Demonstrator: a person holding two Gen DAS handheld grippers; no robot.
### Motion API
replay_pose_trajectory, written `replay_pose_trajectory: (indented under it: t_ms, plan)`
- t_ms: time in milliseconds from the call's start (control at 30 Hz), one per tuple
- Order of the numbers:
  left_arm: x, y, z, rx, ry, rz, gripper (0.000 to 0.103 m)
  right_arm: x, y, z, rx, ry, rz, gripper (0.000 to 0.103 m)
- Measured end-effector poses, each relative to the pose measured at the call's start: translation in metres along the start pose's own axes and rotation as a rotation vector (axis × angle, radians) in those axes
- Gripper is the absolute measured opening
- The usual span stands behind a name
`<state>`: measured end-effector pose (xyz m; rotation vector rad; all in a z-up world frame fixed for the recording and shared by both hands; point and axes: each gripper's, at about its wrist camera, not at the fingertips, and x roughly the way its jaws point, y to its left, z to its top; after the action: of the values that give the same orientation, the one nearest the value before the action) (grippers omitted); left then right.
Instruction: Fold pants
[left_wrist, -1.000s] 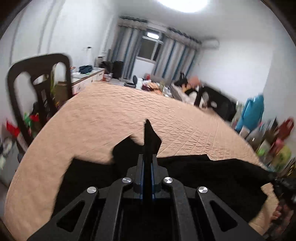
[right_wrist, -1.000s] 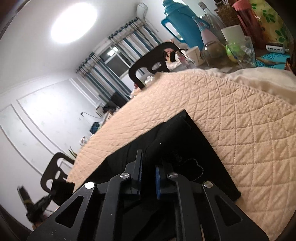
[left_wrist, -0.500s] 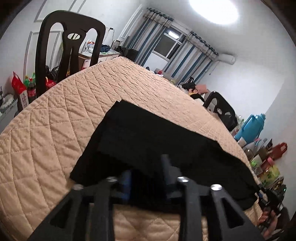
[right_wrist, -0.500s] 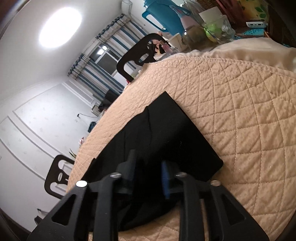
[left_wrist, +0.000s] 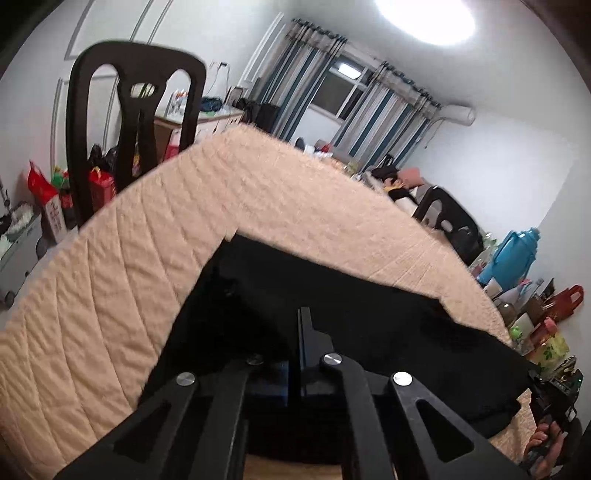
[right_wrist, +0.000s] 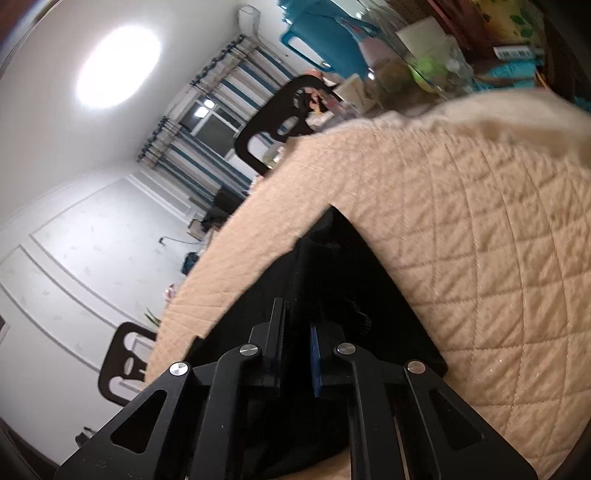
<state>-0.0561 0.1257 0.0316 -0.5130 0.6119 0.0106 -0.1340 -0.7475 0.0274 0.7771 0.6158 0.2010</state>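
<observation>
Black pants (left_wrist: 351, 317) lie folded and flat on the tan quilt (left_wrist: 129, 295), near its front edge. In the left wrist view they run as a wide dark band from the quilt's front-left across to the front-right, with one corner pointing toward the far side of the quilt.

Left gripper (left_wrist: 301, 332): jaws look nearly together, only a thin slit between them, tips low over the pants. Black on black, so I cannot tell whether any fabric is pinched there.

Right gripper (right_wrist: 295, 332): jaws stand a narrow gap apart, blue pad visible on the inner face of one finger. Dark cloth sits in and under the gap; cannot tell if it is actually gripped or just lying beneath.

In the right wrist view the pants (right_wrist: 332, 277) narrow to a corner toward the far side of the quilt (right_wrist: 480, 258), with bare quilt to the right of them.

Around the quilt: black chair (left_wrist: 136, 122) off its left edge, a second black chair (right_wrist: 280, 118) at its far right corner, blue jug (left_wrist: 513, 254) among bottles off its right edge. Striped curtains (left_wrist: 306, 74) on the wall beyond its far end. The right gripper body and the hand holding it show at the quilt's front-right corner.
</observation>
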Motion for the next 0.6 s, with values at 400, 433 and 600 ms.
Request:
replay_pose_trajectory:
  t_ms: [400, 433, 600]
  plan:
    - [0.009, 0.029, -0.025, -0.044, 0.084, 0.037, 0.005, -0.009, -0.039, -0.025, 0.063, 0.060, -0.077, 0.010]
    - [0.007, 0.029, -0.025, -0.038, 0.078, 0.038, 0.005, -0.011, -0.035, -0.025, 0.045, 0.060, -0.086, 0.010]
    - [0.006, 0.028, -0.025, -0.019, 0.080, 0.056, 0.009, -0.013, -0.019, -0.024, -0.052, 0.068, -0.124, 0.013]
